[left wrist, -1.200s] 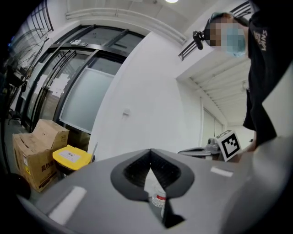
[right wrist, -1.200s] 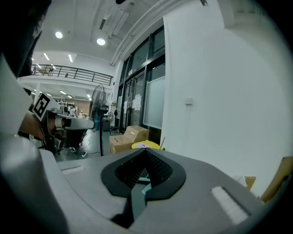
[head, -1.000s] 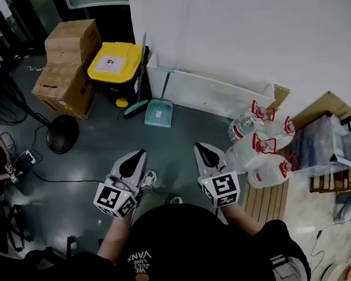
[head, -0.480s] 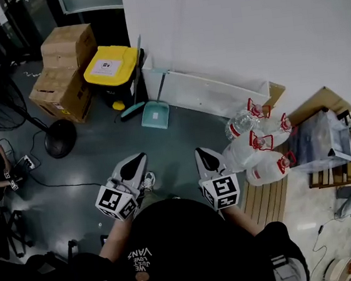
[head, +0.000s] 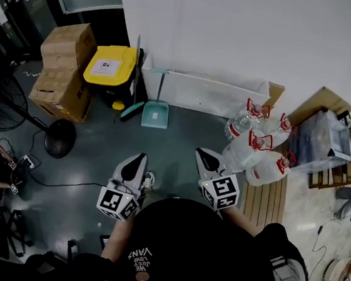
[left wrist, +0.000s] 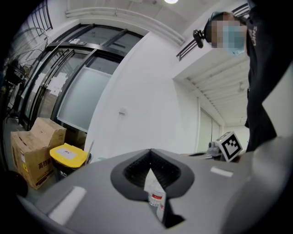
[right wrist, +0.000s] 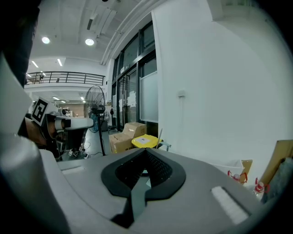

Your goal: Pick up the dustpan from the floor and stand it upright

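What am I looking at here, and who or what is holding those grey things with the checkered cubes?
There is no robot: a person holds a grabbing tool in each hand. The overhead picture comes from a camera on the person's head, and the other two come from cameras riding on each tool. The left claw and right claw are both shut and empty. On the floor ahead are a teal dustpan by the wall, a yellow-lidded bin, cardboard boxes and water jugs.
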The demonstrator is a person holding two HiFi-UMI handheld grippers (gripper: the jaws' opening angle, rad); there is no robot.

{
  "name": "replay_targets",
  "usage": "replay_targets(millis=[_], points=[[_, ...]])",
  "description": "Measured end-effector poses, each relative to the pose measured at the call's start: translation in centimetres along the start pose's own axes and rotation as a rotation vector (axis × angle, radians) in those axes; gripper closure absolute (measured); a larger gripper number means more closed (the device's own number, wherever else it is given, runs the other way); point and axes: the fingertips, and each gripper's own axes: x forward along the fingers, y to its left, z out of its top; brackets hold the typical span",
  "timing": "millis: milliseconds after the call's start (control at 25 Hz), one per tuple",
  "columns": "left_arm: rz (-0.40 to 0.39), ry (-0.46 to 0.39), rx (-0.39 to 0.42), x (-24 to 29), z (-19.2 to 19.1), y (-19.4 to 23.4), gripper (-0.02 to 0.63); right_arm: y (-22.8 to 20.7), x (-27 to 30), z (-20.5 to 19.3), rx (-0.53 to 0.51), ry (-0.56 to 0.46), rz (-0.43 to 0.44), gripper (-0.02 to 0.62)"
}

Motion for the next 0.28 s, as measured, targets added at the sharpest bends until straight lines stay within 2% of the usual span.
replay_targets(millis=[280], points=[[0.007, 0.003, 0.0, -0.08, -0.48, -0.02, 0.554, -0.17, 0.04, -0.17, 0.009, -0.005, 0.002, 0.595]])
